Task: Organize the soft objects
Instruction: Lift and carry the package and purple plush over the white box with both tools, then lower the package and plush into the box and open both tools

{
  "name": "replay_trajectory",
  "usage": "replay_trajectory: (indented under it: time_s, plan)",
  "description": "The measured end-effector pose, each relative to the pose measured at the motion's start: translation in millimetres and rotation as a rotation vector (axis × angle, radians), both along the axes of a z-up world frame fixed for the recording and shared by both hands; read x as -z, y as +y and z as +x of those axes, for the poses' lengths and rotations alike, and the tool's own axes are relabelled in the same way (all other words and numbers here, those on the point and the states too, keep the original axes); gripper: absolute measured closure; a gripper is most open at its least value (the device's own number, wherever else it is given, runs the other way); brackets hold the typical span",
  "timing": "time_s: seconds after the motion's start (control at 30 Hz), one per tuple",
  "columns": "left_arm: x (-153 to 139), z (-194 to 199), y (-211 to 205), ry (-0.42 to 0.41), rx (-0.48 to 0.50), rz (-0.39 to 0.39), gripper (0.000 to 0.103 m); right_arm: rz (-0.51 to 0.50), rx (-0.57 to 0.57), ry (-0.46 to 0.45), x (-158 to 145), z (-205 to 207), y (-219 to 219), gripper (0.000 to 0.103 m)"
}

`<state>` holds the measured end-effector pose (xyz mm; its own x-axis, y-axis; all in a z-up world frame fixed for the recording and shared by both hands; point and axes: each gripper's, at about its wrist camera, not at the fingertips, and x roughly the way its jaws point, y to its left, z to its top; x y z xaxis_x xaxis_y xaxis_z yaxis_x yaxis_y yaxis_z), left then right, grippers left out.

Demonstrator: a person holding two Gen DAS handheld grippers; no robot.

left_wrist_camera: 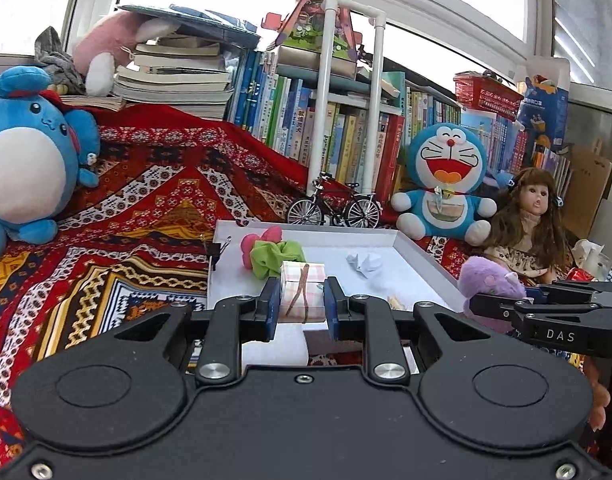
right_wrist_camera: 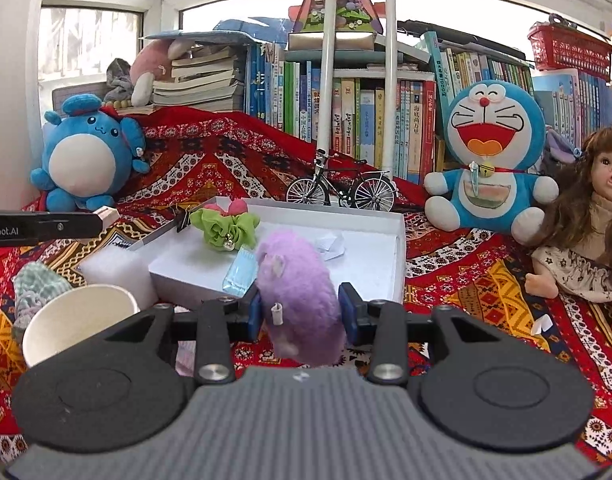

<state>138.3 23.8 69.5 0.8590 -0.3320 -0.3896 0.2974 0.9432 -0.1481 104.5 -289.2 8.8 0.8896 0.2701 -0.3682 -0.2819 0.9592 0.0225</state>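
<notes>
From the left wrist, the left gripper was clamped on a small plaid block held over the near edge of the white tray, with the green scrunchie just beyond it in the tray. From the right wrist, the right gripper was clamped on a purple plush toy near the tray's near edge, the blue cat plush sitting far right on the patterned cloth.

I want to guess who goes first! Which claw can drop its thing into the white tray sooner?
Probably the left claw: its small checked packet already hangs over the white tray. The right claw holds the fluffy purple plush toy just short of the tray's edge.
</notes>
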Motion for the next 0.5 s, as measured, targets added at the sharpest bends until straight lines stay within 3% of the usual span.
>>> replay_trajectory:
  time_s: [0.5]
  plan:
    - [-2,76,-1,0.139,0.005,-0.035,0.081,0.086,0.038,0.072,-7,36,-9,0.058]
